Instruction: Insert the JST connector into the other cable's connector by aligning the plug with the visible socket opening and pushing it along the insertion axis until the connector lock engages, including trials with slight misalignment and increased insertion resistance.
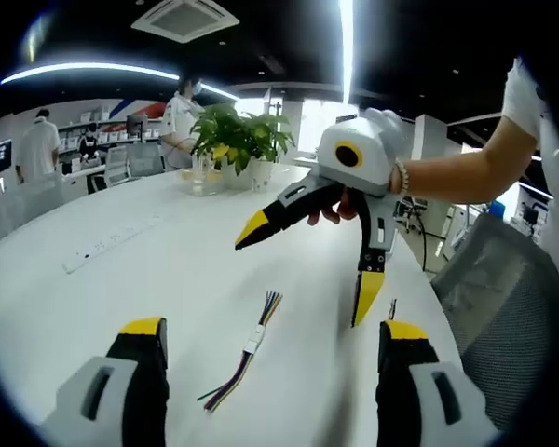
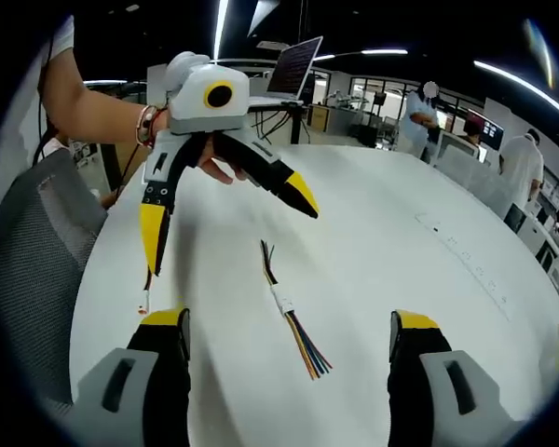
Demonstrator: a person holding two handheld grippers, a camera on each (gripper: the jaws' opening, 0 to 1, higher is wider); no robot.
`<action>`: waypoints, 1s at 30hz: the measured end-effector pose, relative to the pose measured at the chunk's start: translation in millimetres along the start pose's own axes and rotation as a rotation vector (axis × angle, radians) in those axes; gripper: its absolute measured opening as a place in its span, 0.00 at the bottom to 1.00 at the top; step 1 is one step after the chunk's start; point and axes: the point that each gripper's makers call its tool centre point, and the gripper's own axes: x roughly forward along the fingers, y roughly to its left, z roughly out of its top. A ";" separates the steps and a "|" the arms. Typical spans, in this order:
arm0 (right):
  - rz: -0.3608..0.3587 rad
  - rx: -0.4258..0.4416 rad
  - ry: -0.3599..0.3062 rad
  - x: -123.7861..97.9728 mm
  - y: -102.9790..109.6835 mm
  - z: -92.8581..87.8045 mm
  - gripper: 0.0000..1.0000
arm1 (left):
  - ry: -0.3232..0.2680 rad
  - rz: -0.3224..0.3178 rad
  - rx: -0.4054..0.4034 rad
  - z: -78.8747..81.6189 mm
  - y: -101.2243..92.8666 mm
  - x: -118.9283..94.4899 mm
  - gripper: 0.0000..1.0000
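Item 1, your left gripper (image 1: 268, 337): in the left gripper view its two yellow-tipped jaws rise from 6 o'clock, spread wide, nothing between them. It also appears in the right gripper view at 11 o'clock (image 2: 228, 228), held above the table, jaws splayed and empty.

Item 2, your right gripper (image 2: 291, 331): jaws spread wide and empty at 6 o'clock in the right gripper view. In the left gripper view it hangs at 2 o'clock (image 1: 307, 270), your hand (image 1: 340, 207) wrapped on its grip, jaws parted.

Item 3, multicoloured cable (image 1: 245, 352): lies flat on the white table (image 1: 121, 279), between your left gripper's jaws as seen from behind them, a white connector (image 1: 254, 340) at its middle; whether plug and socket are fully joined there, you cannot tell. In the right gripper view the same cable (image 2: 292, 315) lies at centre.

Item 4, second thin cable (image 2: 145, 296): lies near the table edge at 8 o'clock in the right gripper view, apart from the first.

Item 5, potted plant (image 1: 238, 140): on the table at 12 o'clock, left gripper view.

Item 6, laptop (image 2: 293, 67): open, far table edge, 12 o'clock, right gripper view.
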 end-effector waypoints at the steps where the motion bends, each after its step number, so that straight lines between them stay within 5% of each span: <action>1: 0.000 0.004 -0.001 -1.2 1.3 0.2 0.86 | -0.001 0.000 -0.002 0.1 -0.3 -2.2 0.92; 30: -0.046 -0.004 -0.034 -41.7 25.9 1.4 0.79 | 0.022 0.024 0.066 -2.8 -35.0 -41.2 0.89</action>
